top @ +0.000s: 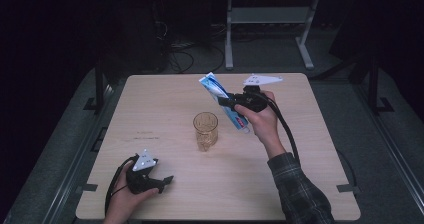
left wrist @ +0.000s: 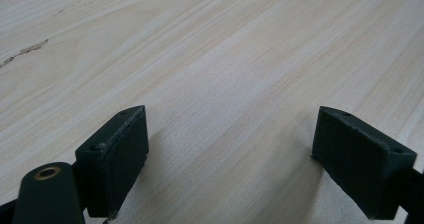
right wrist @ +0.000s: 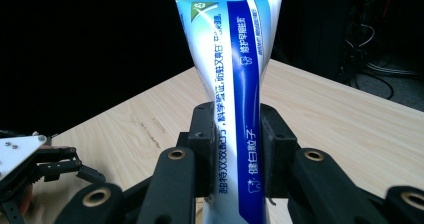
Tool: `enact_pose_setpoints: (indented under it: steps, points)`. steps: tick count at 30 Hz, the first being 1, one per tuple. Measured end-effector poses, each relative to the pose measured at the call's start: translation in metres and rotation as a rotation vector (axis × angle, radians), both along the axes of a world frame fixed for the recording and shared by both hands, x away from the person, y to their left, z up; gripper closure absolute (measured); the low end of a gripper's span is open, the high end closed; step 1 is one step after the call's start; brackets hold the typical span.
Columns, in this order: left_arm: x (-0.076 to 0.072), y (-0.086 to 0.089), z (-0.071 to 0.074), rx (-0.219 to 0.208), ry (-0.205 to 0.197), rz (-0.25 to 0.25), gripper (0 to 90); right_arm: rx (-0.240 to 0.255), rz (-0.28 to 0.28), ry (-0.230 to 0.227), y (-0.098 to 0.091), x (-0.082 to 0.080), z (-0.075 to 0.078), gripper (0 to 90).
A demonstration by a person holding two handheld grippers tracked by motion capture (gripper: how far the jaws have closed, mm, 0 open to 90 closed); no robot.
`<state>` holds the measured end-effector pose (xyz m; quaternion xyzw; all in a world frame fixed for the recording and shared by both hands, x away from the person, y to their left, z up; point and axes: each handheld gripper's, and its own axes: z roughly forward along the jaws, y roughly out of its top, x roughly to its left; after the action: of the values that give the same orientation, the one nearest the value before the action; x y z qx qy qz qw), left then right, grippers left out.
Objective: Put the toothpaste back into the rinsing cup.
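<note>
A blue and white toothpaste tube (top: 220, 100) is held in the air, tilted, its flat crimped end up and to the left. My right gripper (top: 235, 104) is shut on it near the middle; in the right gripper view the tube (right wrist: 235, 84) stands up between the two jaws (right wrist: 235, 154). Below and left of the tube stands an amber patterned glass (top: 205, 130), upright on the light wooden table (top: 150, 109). My left gripper (top: 167, 180) rests low at the table's front left, open, with only bare wood (left wrist: 225, 84) between its jaws (left wrist: 230, 159).
Behind the table, a metal stand's legs (top: 229, 44) and cables (top: 180, 59) lie on the dark floor. The table's front edge (top: 215, 218) runs close to my left hand. In the right gripper view the left gripper (right wrist: 30, 164) shows at lower left.
</note>
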<state>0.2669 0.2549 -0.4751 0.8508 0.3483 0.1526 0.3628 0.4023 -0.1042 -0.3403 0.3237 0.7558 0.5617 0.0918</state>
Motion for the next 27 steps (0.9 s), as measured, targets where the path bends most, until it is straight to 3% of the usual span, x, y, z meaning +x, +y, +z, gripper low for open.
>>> enact_pose_setpoints:
  steps: [27]
  points:
    - [0.000, 0.000, 0.000, -0.001, 0.001, -0.010, 14.2, -0.012, 0.040, -0.026, 0.047, 0.019, 0.015, 72.8]
